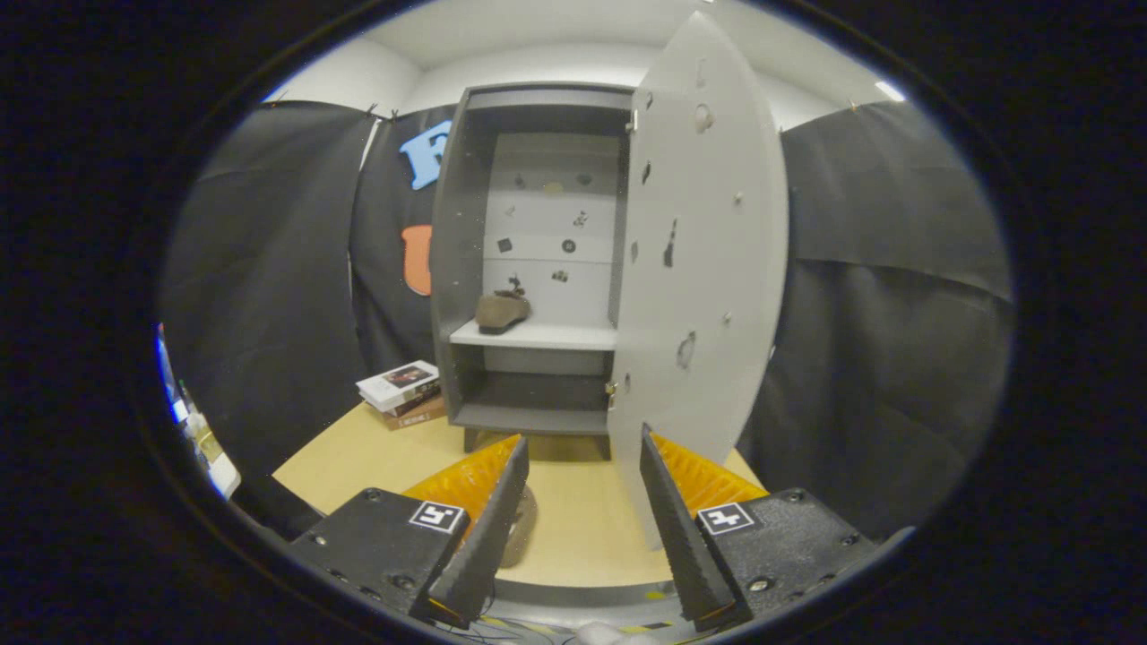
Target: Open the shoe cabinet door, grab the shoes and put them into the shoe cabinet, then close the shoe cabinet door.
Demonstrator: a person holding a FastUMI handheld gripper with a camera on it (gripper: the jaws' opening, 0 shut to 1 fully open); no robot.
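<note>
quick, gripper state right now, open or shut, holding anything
gripper: open, holding nothing; it is on the near side of the table, facing the shoe cabinet, whose door is open.

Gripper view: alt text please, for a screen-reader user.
Open gripper faces a grey shoe cabinet on a wooden table, its door swung open. One brown shoe sits on the middle shelf; books lie beside the cabinet.

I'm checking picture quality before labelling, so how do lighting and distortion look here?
Gripper view: even overhead light, no glare; the fisheye bows the open cabinet door into a curve; the shoe on the shelf is small but sharp; the lower cabinet compartment sits in shadow; the gripper is open.
</note>
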